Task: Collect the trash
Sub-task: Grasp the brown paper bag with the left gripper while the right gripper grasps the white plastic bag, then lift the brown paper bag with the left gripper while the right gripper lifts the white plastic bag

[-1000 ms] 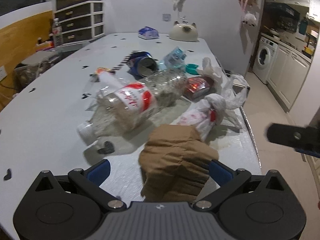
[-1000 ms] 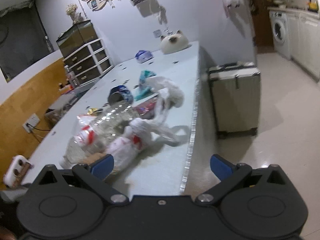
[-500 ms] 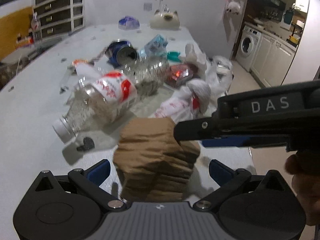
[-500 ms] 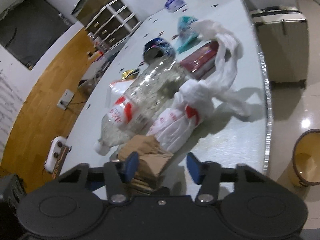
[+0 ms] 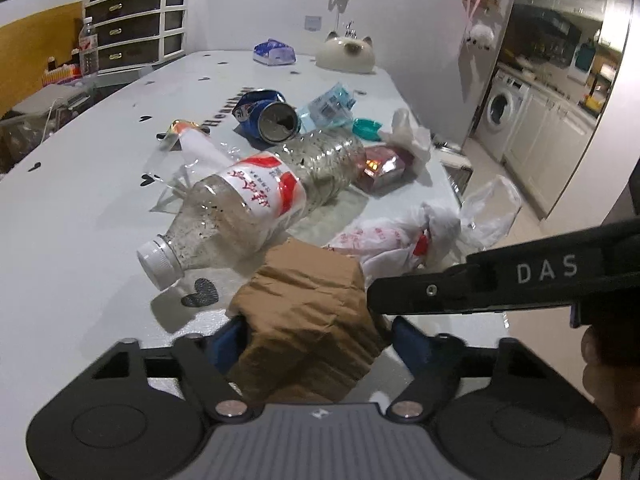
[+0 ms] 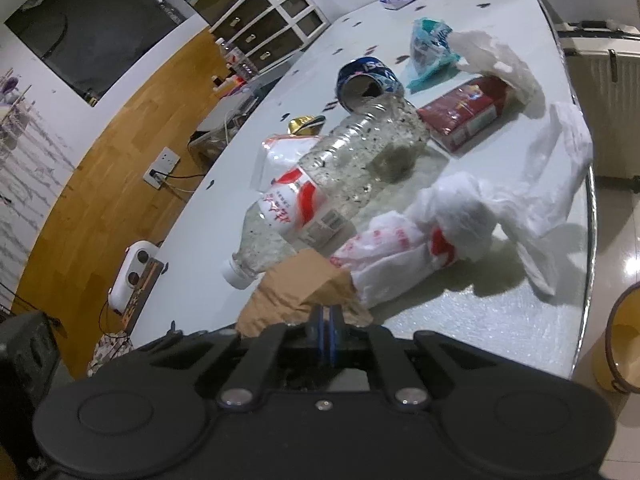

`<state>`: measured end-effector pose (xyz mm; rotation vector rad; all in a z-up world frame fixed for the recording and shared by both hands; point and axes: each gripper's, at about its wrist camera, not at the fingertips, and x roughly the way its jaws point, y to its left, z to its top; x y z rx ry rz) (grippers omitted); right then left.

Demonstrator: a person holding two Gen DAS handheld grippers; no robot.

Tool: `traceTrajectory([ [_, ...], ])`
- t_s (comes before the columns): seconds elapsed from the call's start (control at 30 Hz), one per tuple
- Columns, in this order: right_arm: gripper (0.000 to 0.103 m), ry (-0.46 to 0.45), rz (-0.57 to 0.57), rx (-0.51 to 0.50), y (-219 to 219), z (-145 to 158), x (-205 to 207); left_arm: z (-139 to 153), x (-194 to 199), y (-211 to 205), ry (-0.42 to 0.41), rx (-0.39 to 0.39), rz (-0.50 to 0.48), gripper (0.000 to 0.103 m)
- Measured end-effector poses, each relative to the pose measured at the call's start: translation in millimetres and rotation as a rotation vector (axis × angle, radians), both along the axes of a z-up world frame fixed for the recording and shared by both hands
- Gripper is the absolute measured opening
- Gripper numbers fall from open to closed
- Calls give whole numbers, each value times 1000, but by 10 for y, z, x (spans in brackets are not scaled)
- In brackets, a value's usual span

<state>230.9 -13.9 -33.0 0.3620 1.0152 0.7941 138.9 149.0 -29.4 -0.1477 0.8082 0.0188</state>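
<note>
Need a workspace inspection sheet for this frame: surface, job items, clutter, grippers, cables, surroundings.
Surface: white table with small dark heart marks.
Job's things: crumpled brown paper bag, plastic bottle lying on its side, crushed can, red packet, knotted white plastic bag, teal wrapper.
Clutter: cat-shaped ornament, tissue pack at the far end.
Grippers: left gripper jaws closing around the brown paper bag; right gripper shut on its edge.
Cables: cord from wall socket.
Surroundings: bin on the floor, suitcase, washing machine, drawer unit.
</note>
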Motion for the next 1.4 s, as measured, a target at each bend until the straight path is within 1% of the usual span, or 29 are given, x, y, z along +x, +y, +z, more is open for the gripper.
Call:
traceTrajectory([
  [0.03, 5, -5, -7, -2, -12, 13, 7, 4, 2, 12, 2, -3, 0, 55],
  [0.07, 5, -14, -18, -2, -33, 29, 10, 6, -1, 29, 4, -12, 1, 51],
  [0.1, 5, -21, -31, 3, -58, 42, 16, 7, -5, 44, 2, -20, 3, 44],
  [0.17, 6, -22, -67, 19, -116, 70, 57, 1, -25, 65, 6, -27, 6, 39],
  [0.2, 8, -20, -89, 22, -147, 75, 74, 5, -41, 71, 3, -28, 6, 34],
  [0.27, 17, -5, -150, 29, -208, 78, 117, 21, -66, 74, -3, -31, 4, 31],
  [0.33, 36, 14, -220, 35, -262, 55, 152, 34, -97, 65, -18, -31, -2, 28],
  [0.37, 41, 24, -253, 38, -279, 34, 165, 42, -114, 69, -23, -35, -4, 26],
  [0.4, 48, 37, -287, 43, -297, 11, 188, 50, -133, 74, -30, -37, -3, 26],
  [0.47, 55, 62, -331, 57, -311, -29, 217, 67, -175, 93, -43, -43, 2, 26],
  [0.53, 65, 82, -370, 61, -285, -63, 258, 78, -236, 119, -52, -53, 7, 25],
  [0.57, 67, 87, -388, 62, -258, -73, 282, 84, -266, 134, -57, -58, 9, 25],
  [0.63, 68, 89, -413, 49, -191, -86, 314, 106, -327, 170, -67, -65, 13, 25],
  [0.7, 67, 58, -412, 0, -109, -47, 310, 130, -395, 207, -77, -63, 21, 25],
  [0.87, 62, -122, -388, -49, -146, 214, 225, 152, -549, 357, -92, -61, 63, 25],
  [0.93, 61, -166, -380, -46, -178, 304, 284, 131, -574, 400, -87, -70, 76, 25],
  [1.03, 61, -200, -305, -42, -129, 383, 498, 90, -585, 424, -76, -86, 80, 25],
  [1.13, 61, -254, -206, -132, 70, 356, 757, 53, -586, 390, -68, -98, 73, 25],
  [1.2, 62, -245, -136, -175, 171, 235, 900, 44, -580, 343, -67, -104, 62, 25],
  [1.27, 62, -194, -69, -197, 204, 70, 1009, 37, -563, 296, -68, -110, 54, 25],
  [1.33, 62, -150, -33, -215, 168, -40, 1006, 26, -534, 258, -69, -113, 51, 25],
  [1.4, 64, -125, -6, -172, 70, -59, 921, 5, -489, 242, -62, -118, 59, 25],
])
